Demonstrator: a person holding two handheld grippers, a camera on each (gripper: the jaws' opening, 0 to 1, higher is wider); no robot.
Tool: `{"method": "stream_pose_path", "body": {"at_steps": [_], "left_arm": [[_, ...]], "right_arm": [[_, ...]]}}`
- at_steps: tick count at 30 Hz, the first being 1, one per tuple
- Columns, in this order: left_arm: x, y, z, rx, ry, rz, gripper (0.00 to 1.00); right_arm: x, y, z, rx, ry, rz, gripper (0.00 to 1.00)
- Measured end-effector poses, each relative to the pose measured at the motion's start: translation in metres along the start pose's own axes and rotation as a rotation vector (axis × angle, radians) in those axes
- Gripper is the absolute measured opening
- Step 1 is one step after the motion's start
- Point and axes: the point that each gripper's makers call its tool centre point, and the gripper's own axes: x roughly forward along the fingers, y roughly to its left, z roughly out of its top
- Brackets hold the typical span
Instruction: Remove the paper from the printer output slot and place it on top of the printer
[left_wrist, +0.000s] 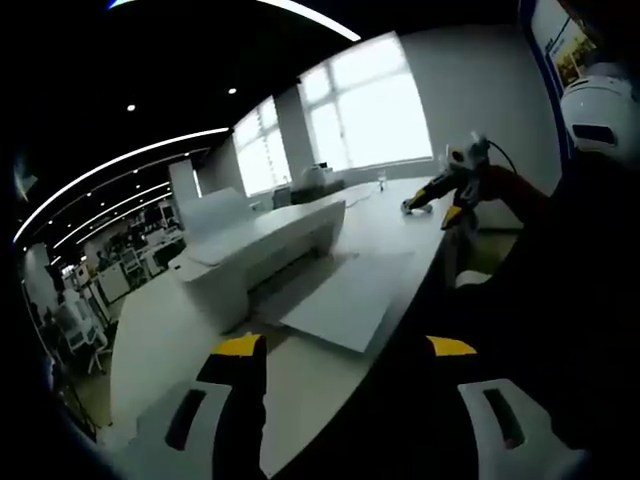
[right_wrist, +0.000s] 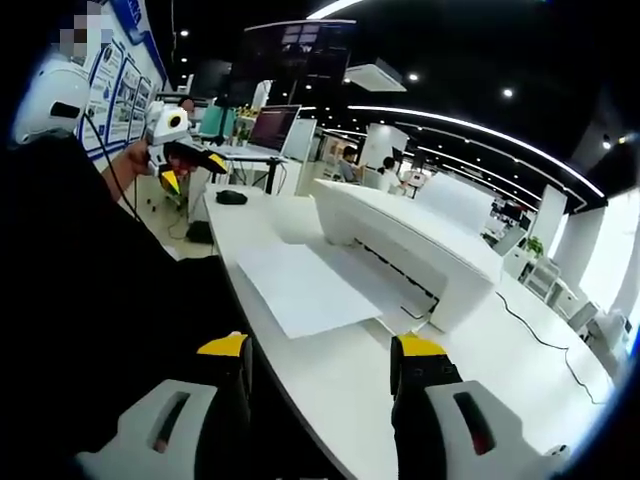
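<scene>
A white printer (left_wrist: 262, 248) stands on a long white table (left_wrist: 160, 340). A white sheet of paper (left_wrist: 345, 300) lies flat out of its front slot, over the table towards the edge. My left gripper (left_wrist: 345, 350) is open, short of the paper's near edge, with nothing between its yellow-tipped jaws. In the right gripper view the printer (right_wrist: 405, 235) and the paper (right_wrist: 300, 285) lie ahead of my right gripper (right_wrist: 322, 350), which is open and empty. Each gripper also shows in the other's view, hand-held off the table's side: the right gripper (left_wrist: 450, 190) and the left gripper (right_wrist: 180, 140).
The person's dark clothing (right_wrist: 90, 280) fills the side by the table edge. A black mouse (right_wrist: 231, 197) and a laptop (right_wrist: 275, 125) sit at the table's far end. A cable (right_wrist: 530, 320) runs behind the printer. Bright windows (left_wrist: 370, 110) lie beyond.
</scene>
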Motion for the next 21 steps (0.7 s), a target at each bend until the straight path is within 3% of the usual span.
{"method": "stream_pose_path", "body": {"at_steps": [21], "left_arm": [[0.0042,-0.0037,0.0020,0.008,-0.001,-0.018,0.66]], "right_arm": [[0.0022,0.0018,-0.0022,-0.002,0.011,0.006,0.51]]}}
